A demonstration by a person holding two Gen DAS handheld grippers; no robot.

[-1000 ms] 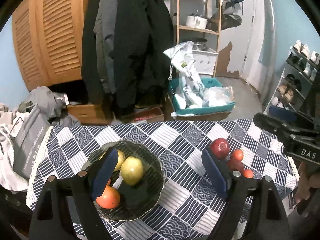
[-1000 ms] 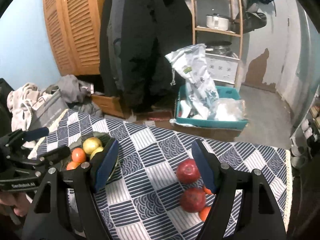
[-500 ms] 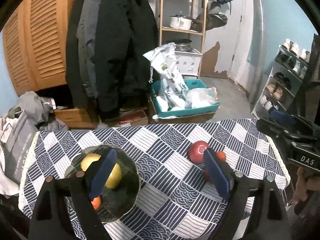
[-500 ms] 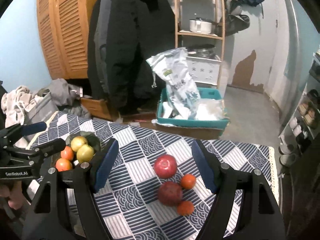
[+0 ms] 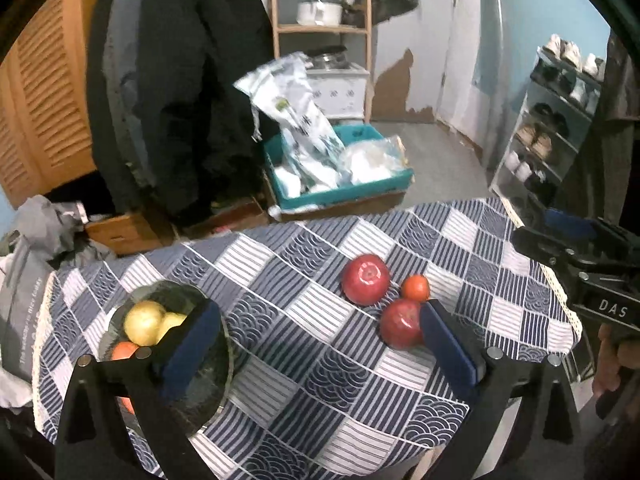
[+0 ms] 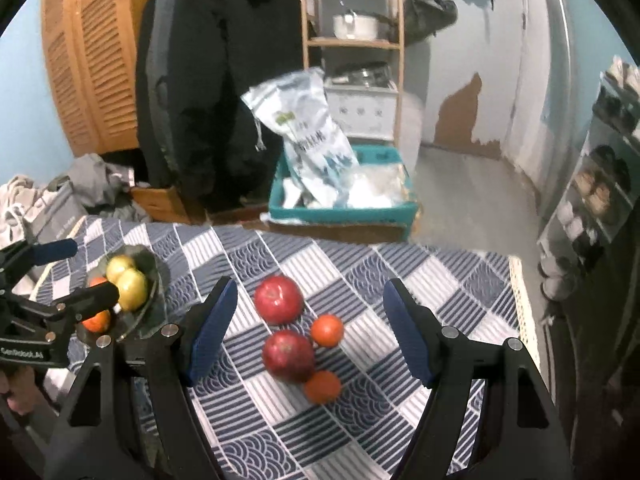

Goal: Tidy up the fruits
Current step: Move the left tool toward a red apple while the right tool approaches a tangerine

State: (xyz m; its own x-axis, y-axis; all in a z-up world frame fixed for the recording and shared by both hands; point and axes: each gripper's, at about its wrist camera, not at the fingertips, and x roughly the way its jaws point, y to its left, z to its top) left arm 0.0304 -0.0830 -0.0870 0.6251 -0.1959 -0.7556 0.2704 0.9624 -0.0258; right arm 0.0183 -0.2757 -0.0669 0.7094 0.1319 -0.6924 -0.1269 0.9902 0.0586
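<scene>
Left gripper (image 5: 316, 340): I see its jaws opening, nothing between them.
Right gripper (image 6: 310, 332): jaws apart, framing loose fruit, gripping nothing.
Red apples (image 6: 289, 355): two on the checked tablecloth (image 6: 280, 420); only the right view shows both small oranges (image 6: 327, 330).
Glass bowl (image 5: 204, 392): left, holding yellow apples (image 5: 145, 322).

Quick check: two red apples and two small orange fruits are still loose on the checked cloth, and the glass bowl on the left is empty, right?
Not quite. The two red apples and two small orange fruits do lie loose on the checked cloth, but the glass bowl is not empty: the right wrist view shows yellow-green fruits and orange ones in it.
</scene>
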